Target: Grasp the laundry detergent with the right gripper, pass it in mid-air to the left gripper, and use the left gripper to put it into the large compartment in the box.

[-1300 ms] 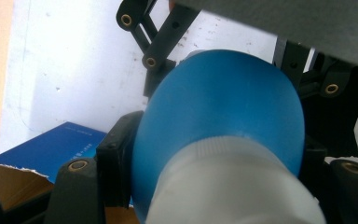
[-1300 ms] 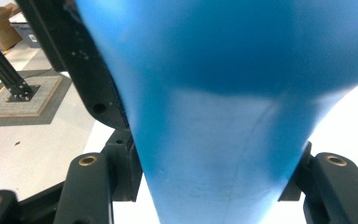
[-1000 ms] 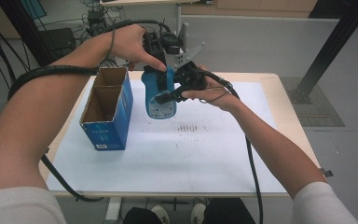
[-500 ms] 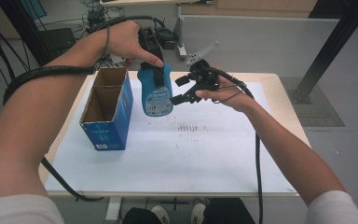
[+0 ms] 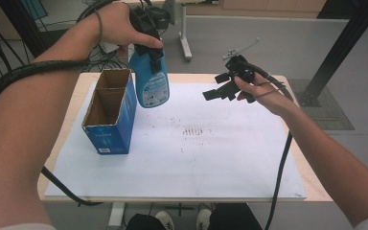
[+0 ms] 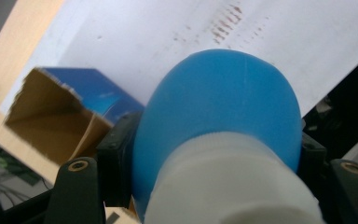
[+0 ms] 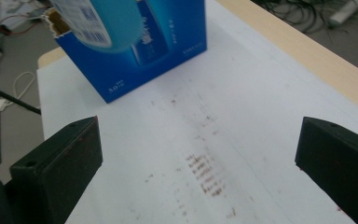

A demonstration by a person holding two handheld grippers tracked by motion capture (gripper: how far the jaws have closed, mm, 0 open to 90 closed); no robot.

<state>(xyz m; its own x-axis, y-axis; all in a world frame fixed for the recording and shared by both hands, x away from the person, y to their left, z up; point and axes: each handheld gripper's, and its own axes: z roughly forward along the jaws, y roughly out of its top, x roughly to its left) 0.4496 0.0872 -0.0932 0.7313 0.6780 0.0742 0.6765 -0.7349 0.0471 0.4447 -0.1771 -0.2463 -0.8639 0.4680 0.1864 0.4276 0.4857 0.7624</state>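
A blue bottle [image 5: 151, 86] with a printed label hangs in the air to the right of the open blue cardboard box [image 5: 108, 112]. My left gripper [image 5: 154, 53] is shut on its neck from above. In the left gripper view the bottle [image 6: 219, 116] bulges out between the two jaws, with the box [image 6: 51, 116] below it. My right gripper [image 5: 215, 86] is held off to the right, apart from the bottle. Its jaws have just been opening and now stand open with nothing between them. In the right gripper view the wide jaws of the gripper [image 7: 196, 163] frame the bottle [image 7: 107, 18] and the box [image 7: 168, 51].
A white sheet [image 5: 196, 158] with small reddish-brown marks [image 5: 194, 131] covers the wooden table [image 5: 311, 191]. The box stands upright at the sheet's left side. Cables trail from both hands, and a black post [image 5: 335, 52] rises at the back right.
The right gripper has let go of the bottle, opened wide and pulled away to the right. The left gripper has lifted the bottle higher and a little toward the box.
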